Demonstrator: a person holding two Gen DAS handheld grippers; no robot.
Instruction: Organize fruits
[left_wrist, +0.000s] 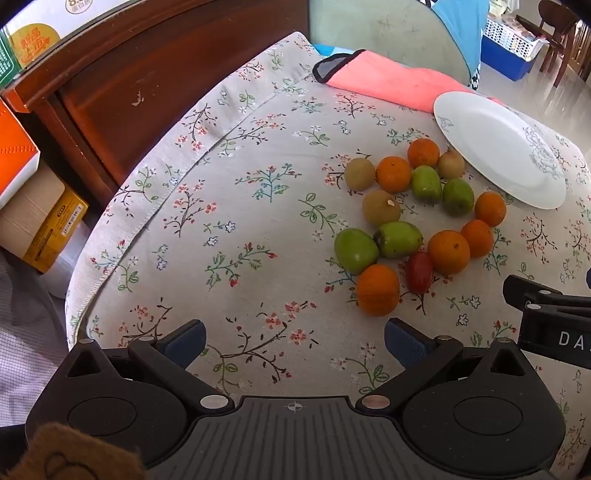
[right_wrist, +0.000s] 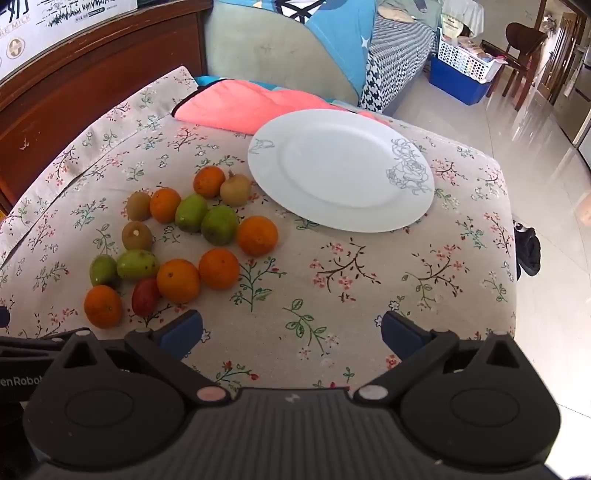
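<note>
A cluster of loose fruit lies on the floral tablecloth (left_wrist: 240, 229): several oranges (left_wrist: 377, 290), several green fruits (left_wrist: 355, 250), three brown kiwis (left_wrist: 381, 207) and one red fruit (left_wrist: 420, 272). The same cluster shows in the right wrist view, with an orange (right_wrist: 256, 230), a green fruit (right_wrist: 219, 225) and the red fruit (right_wrist: 145, 297). A white plate (right_wrist: 340, 168) with grey flower print sits empty behind the fruit; it also shows in the left wrist view (left_wrist: 498, 147). My left gripper (left_wrist: 294, 345) is open and empty, near the front orange. My right gripper (right_wrist: 291, 334) is open and empty, right of the cluster.
A pink cloth (right_wrist: 236, 105) lies at the table's far edge. A dark wooden cabinet (left_wrist: 140, 85) stands at the left with boxes (left_wrist: 40, 218) beside it. The table's right edge (right_wrist: 511, 236) drops to a tiled floor. A blue crate (right_wrist: 460, 83) stands far back.
</note>
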